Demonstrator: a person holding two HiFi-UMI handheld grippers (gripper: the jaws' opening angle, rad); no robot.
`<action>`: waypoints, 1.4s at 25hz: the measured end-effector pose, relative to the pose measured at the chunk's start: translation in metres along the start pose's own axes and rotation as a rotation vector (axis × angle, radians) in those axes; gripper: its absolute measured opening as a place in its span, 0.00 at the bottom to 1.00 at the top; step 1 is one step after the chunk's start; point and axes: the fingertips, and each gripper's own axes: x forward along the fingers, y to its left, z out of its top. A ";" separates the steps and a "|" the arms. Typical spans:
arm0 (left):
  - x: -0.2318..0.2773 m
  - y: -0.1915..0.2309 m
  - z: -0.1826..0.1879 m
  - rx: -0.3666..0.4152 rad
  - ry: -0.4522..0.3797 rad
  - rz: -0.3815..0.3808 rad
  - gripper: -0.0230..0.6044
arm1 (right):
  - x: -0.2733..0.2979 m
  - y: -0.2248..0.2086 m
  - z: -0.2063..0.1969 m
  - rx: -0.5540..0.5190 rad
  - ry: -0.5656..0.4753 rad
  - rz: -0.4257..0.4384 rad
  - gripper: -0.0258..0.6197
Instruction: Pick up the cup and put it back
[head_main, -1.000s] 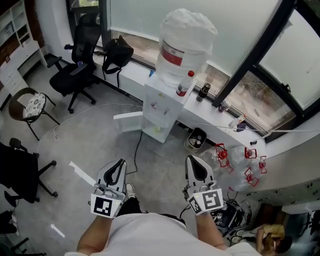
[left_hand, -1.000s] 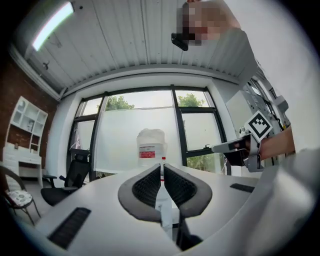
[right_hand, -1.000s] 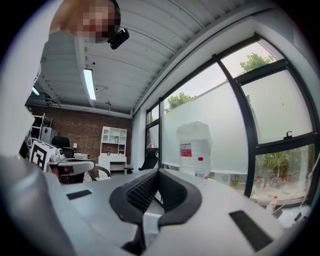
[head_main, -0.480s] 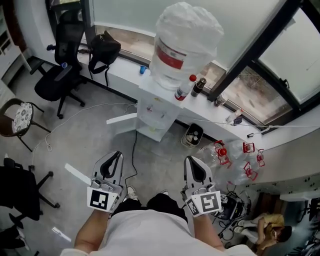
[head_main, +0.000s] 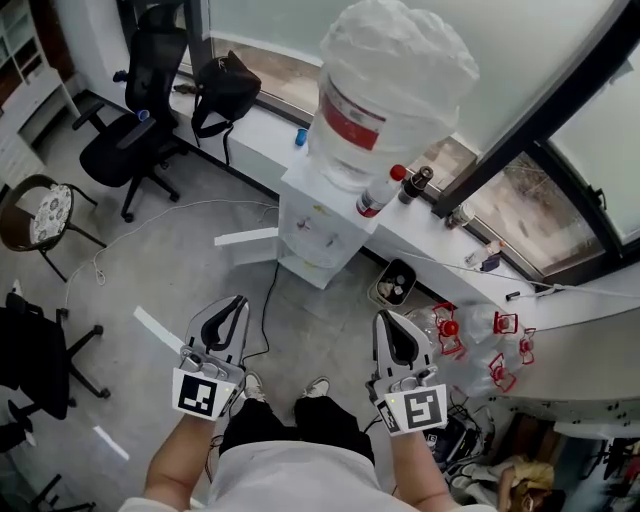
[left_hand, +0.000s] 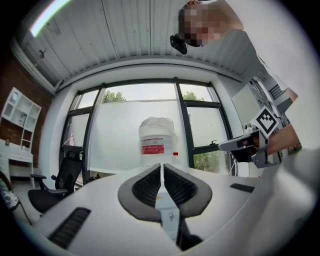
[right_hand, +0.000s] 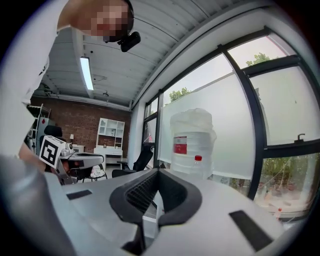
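I see no cup that I can be sure of; a small blue object (head_main: 300, 137) stands on the window ledge left of the water dispenser (head_main: 318, 215). The dispenser carries a large jug (head_main: 385, 90) with a red label, and a red-capped bottle (head_main: 378, 192) stands on top of it. My left gripper (head_main: 232, 312) and right gripper (head_main: 392, 325) hang side by side over the floor, short of the dispenser, both shut and holding nothing. The jug (left_hand: 156, 142) shows ahead in the left gripper view beyond the left gripper (left_hand: 162, 167). The right gripper view has the jug (right_hand: 192, 142) past the right gripper (right_hand: 157, 172).
A black office chair (head_main: 140, 130) and a black bag (head_main: 228, 90) are at the back left. A round-seat chair (head_main: 45, 215) stands at the left. A waste bin (head_main: 398, 283) and several empty red-capped bottles (head_main: 480, 335) lie right of the dispenser. A cable runs over the floor.
The head view has shifted, so the dispenser and jug now look larger and nearer. Both grippers keep their places side by side, still shut.
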 end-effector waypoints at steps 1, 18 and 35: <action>0.007 0.001 -0.009 0.000 0.001 0.006 0.10 | 0.005 -0.005 -0.006 -0.011 0.007 0.009 0.07; 0.066 0.050 -0.230 0.058 -0.022 -0.012 0.09 | 0.142 0.023 -0.246 -0.062 0.041 0.055 0.07; 0.110 0.046 -0.504 0.114 0.001 -0.092 0.07 | 0.243 -0.003 -0.552 -0.029 0.066 0.006 0.07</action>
